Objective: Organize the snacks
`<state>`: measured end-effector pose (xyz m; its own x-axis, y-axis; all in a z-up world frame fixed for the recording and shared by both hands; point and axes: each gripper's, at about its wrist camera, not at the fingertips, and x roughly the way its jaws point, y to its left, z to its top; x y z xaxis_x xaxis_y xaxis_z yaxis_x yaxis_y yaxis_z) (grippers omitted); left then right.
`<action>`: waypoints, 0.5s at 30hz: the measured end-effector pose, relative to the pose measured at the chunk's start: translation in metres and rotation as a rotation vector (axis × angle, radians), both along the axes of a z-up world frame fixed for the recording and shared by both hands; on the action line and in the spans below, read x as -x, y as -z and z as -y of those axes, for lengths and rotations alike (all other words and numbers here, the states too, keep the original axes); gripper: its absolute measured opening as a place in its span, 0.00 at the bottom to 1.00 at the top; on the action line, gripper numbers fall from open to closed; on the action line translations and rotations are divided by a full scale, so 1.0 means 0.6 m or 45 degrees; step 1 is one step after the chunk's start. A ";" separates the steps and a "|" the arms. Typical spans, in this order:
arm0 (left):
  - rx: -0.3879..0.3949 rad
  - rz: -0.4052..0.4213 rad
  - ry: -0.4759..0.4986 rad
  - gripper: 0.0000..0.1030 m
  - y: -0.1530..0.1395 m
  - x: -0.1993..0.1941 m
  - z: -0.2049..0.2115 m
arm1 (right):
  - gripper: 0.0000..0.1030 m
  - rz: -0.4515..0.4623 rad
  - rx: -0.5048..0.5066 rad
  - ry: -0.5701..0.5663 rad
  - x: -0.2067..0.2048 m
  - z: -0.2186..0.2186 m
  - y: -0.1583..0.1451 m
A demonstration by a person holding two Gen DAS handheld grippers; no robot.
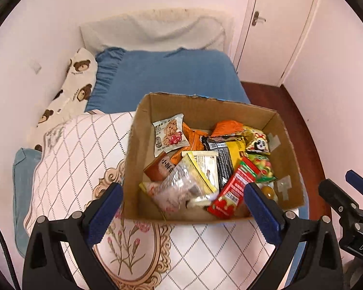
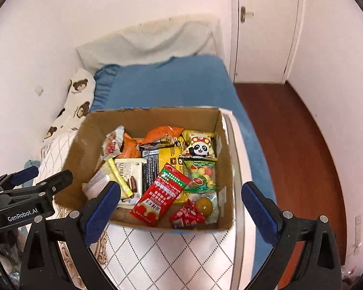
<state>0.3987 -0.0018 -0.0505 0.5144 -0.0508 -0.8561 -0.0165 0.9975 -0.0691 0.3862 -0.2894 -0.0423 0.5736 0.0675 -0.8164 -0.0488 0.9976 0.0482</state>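
An open cardboard box rests on a bed and holds several snack packets. Among them are a red packet, a bear-print cereal bar, a panda packet, a black-and-yellow packet and a clear bag. My left gripper hovers open at the box's near edge, holding nothing. Above the near wall my right gripper is also open and empty. Each gripper shows at the side of the other's view.
The box lies on a white diamond-pattern quilt over a blue sheet. A bear-print pillow lies along the left wall. Red-brown floor runs to the right of the bed, with a white door behind.
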 end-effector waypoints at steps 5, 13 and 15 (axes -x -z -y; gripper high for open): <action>-0.010 0.072 0.024 0.99 -0.039 0.076 0.003 | 0.99 0.074 -0.004 -0.019 0.083 -0.005 -0.039; -0.052 0.183 0.051 0.99 -0.087 0.190 0.011 | 0.99 0.168 -0.018 -0.036 0.203 -0.008 -0.090; -0.046 0.195 0.055 0.99 -0.094 0.212 0.011 | 0.99 0.191 -0.011 -0.043 0.230 -0.013 -0.101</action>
<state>0.2718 -0.0085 0.0058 0.6370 -0.0468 -0.7694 0.0348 0.9989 -0.0319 0.2484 -0.2819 0.0182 0.6864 0.0958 -0.7209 -0.0897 0.9949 0.0468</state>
